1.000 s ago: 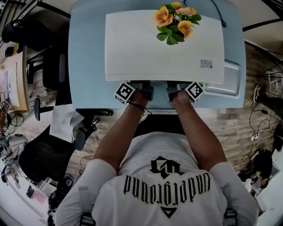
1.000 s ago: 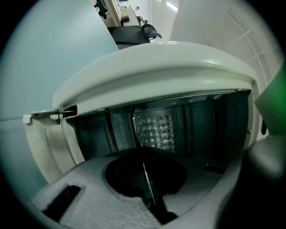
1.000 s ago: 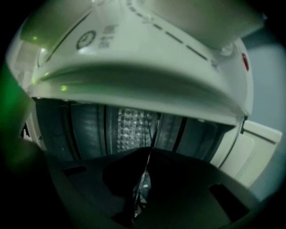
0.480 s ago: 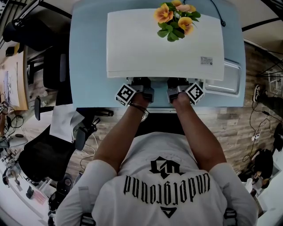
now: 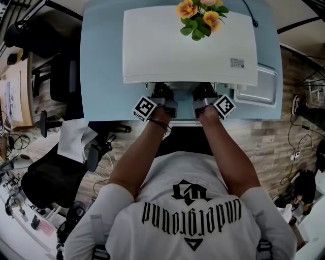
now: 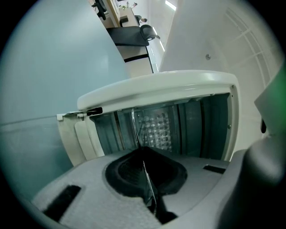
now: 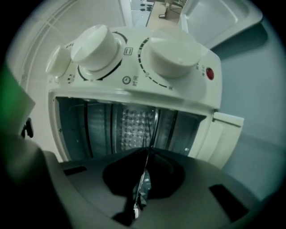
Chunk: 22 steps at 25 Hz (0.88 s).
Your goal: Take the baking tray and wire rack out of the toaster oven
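Around us is a cluttered workroom with a wood-plank floor, dark chairs and loose cables, and in front of us stands a pale blue counter (image 5: 101, 61). Most of the counter is taken up by a white box-shaped toaster oven (image 5: 188, 45), which has a spray of orange artificial flowers (image 5: 200, 12) lying on its top near the counter's far edge. A pale rectangular metal baking tray (image 5: 261, 84) lies on the counter just beside the oven, toward the counter's right edge, so we judge that half of the job finished. The thin metal wire rack (image 6: 135, 129) is still to come out. We see it edge-on as a slim bright line running from the oven's ribbed cavity back to us. The oven's white door (image 7: 225, 134) hangs open at the counter's near edge, and both of our tools reach into the opening side by side. The left hand-held gripper (image 6: 144, 156) has its jaws pressed together on the rack's front edge. The right hand-held gripper (image 7: 145, 165) is pinched onto that edge in the same way. We take the step in hand to be drawing the rack straight out, level, toward the near edge, then setting it down on the counter.
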Available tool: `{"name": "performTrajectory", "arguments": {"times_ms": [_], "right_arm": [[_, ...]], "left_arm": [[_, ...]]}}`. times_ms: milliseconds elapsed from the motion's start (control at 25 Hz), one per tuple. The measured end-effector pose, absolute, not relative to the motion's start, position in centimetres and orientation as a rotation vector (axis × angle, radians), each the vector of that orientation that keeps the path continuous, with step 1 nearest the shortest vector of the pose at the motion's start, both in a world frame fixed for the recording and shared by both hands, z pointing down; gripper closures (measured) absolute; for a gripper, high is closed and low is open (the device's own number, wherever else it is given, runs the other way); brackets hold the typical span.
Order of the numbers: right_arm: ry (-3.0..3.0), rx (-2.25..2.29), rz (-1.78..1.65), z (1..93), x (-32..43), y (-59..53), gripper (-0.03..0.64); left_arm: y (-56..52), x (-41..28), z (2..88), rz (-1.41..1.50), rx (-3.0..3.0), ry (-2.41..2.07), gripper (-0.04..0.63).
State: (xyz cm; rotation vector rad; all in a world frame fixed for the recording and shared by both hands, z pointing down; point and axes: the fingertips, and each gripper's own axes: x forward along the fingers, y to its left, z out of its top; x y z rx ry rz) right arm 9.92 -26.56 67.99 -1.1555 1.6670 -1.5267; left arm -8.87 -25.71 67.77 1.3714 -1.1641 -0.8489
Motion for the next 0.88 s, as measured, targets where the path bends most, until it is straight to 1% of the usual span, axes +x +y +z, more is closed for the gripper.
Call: {"name": "performTrajectory", "arguments": {"times_ms": [880], "right_arm": [[1.646,-1.159,-1.512,68.1,9.9,-21.8,0.617]], "left_arm": [[-21.1,-8.7,67.9,-0.830,1.391,-1.144,0.589]]}}
